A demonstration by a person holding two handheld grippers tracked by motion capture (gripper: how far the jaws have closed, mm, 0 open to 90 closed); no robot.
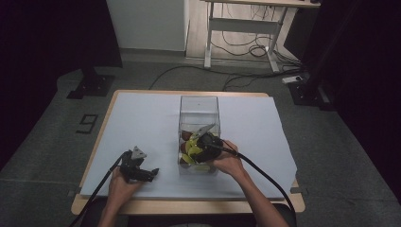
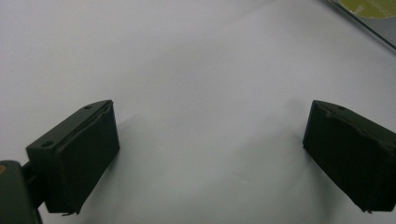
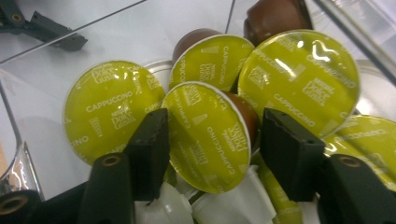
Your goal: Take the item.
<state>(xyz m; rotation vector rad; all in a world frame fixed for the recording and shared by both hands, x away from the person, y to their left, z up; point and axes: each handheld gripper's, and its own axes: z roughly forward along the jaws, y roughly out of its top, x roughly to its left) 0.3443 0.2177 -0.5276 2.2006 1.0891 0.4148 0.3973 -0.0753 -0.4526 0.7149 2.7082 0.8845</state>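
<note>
Your right hand-held gripper inside clear plastic box mid-bench, jaws open astride yellow-lidded brown coffee capsule, not yet pressing. Capsule light, rigid, slippery foil; pinch body sides. Left hand-held gripper open, empty.

Capsule lids: glossy yellow-green foil. Box: clear smooth plastic. Gripper pads: matt black. Table cover: matt pale sheet.
</note>
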